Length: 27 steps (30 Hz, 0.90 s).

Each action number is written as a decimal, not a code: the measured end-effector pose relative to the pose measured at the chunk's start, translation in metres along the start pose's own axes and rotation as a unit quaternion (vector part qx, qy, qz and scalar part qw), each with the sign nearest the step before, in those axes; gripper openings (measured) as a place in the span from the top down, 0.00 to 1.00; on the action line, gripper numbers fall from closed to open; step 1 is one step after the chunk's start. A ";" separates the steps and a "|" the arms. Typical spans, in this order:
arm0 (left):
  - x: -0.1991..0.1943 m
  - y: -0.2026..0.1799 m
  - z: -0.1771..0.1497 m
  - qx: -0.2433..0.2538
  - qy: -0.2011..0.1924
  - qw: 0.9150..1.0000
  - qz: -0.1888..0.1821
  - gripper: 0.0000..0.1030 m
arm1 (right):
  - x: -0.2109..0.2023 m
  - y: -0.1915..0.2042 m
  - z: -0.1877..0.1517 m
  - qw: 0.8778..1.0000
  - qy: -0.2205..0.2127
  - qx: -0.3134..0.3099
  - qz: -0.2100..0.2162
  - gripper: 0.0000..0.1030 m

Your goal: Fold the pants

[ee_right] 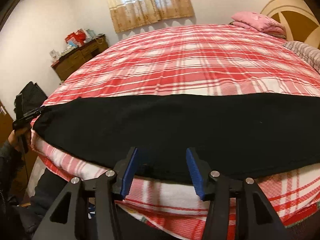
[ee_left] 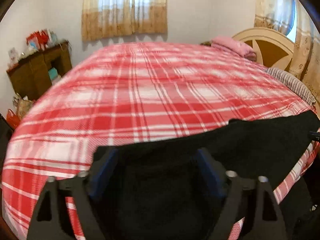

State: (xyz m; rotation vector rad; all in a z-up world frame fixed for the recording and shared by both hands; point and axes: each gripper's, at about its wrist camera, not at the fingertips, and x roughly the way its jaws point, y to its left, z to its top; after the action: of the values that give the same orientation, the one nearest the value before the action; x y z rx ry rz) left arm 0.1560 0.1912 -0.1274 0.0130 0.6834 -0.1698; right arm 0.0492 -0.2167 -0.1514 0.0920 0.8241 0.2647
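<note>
**A:** Where have the pants [ee_right: 170, 132] got to?

**B:** Spread along the near edge of the bed [ee_right: 190, 64], a long black band running from about nine o'clock to three o'clock as the right-hand camera sees it. They lie on the red plaid cover, with the near hem just at the mattress edge.

**A:** And the claws?

**B:** The right claw [ee_right: 161, 170] is spread wide, its blue pads on either side of the near hem, gripping nothing that I can see. The left claw [ee_left: 156, 172] is also parted, with black cloth filling the space between and below its pads. Whether the cloth is merely under it or about to be pinched, I can't tell; it isn't clamped. From the right-hand camera the left claw [ee_right: 33, 115] shows at nine o'clock, right at the end of the garment, but too small to read there.

**A:** So how far along would you say?

**B:** Early, I'd judge. The pants look laid out flat, possibly already doubled leg on leg, though the black hides any seam. No crosswise fold shows. What's left is taking hold of one end and carrying it over the other, then tidying.

**A:** Anything else on the bed?

**B:** A pink quilt [ee_right: 258, 22] at one o'clock by the headboard [ee_right: 290, 6], well apart.
</note>
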 end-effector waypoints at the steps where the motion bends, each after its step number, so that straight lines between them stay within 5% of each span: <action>1: 0.000 0.004 0.000 -0.001 -0.001 1.000 0.013 0.06 | 0.003 0.003 -0.001 1.000 0.002 -0.003 0.000 0.50; 8: 0.035 0.042 -0.012 -0.047 0.054 0.994 0.084 0.06 | 0.009 0.022 -0.004 1.000 0.010 -0.022 0.014 0.49; 14: 0.001 0.029 0.001 -0.047 -0.021 0.993 0.107 0.06 | 0.015 0.029 -0.005 0.999 0.010 -0.027 0.018 0.48; 19: -0.003 -0.009 0.016 -0.016 -0.036 0.997 0.069 0.01 | 0.019 0.034 -0.007 0.999 0.010 -0.027 0.024 0.48; 23: 0.026 -0.035 0.014 0.031 0.011 0.994 0.103 0.01 | 0.019 0.036 -0.009 0.999 0.010 -0.032 0.025 0.47; 27: 0.056 -0.023 0.004 0.007 0.089 0.983 0.161 0.01 | 0.022 0.030 -0.011 0.999 0.010 -0.020 0.028 0.46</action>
State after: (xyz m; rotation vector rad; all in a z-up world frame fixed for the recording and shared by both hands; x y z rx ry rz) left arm 0.1973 0.1597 -0.1580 0.1533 0.8492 0.1398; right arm 0.0495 -0.1827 -0.1688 0.0741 0.8365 0.3349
